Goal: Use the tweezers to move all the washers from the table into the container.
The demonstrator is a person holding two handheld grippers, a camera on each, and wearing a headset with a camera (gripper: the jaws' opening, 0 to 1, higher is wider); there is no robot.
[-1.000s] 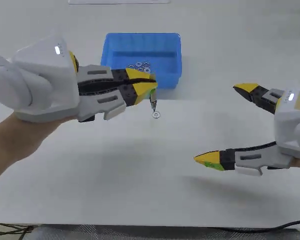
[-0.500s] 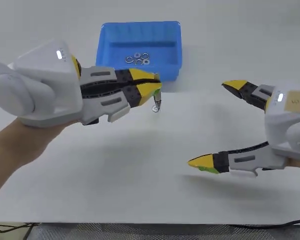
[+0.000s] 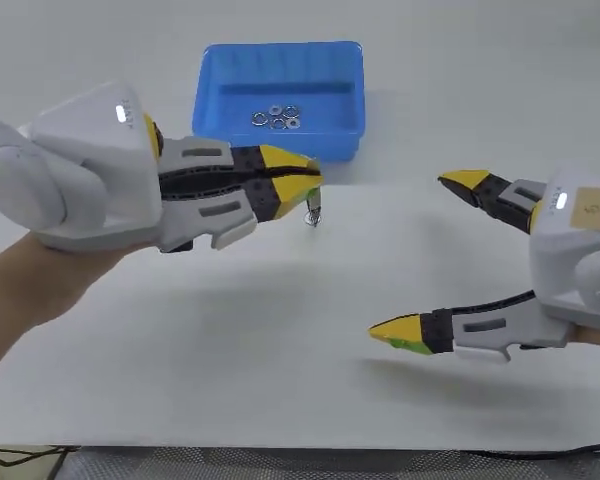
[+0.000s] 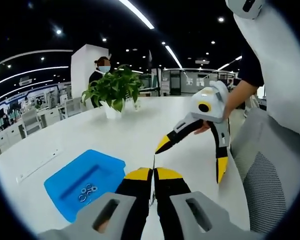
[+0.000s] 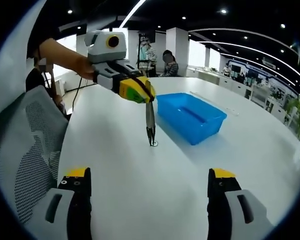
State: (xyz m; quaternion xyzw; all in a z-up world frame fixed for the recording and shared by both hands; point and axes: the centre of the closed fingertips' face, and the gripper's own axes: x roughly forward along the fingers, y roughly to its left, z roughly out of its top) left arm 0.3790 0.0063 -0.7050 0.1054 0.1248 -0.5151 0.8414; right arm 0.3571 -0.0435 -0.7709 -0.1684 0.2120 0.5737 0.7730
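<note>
- The left gripper (image 3: 315, 180) was clenched on the tweezers (image 3: 313, 207), whose tips pointed down at a washer (image 3: 311, 220).
- The container (image 3: 280, 55), holding other washers (image 3: 277, 117), sat at 12 o'clock from it.
- The right gripper (image 3: 410, 255) gaped wide at 4 o'clock.

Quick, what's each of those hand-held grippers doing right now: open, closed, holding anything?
Left hand-held gripper: closed on the tweezers.
Right hand-held gripper: open, holding nothing.
</note>
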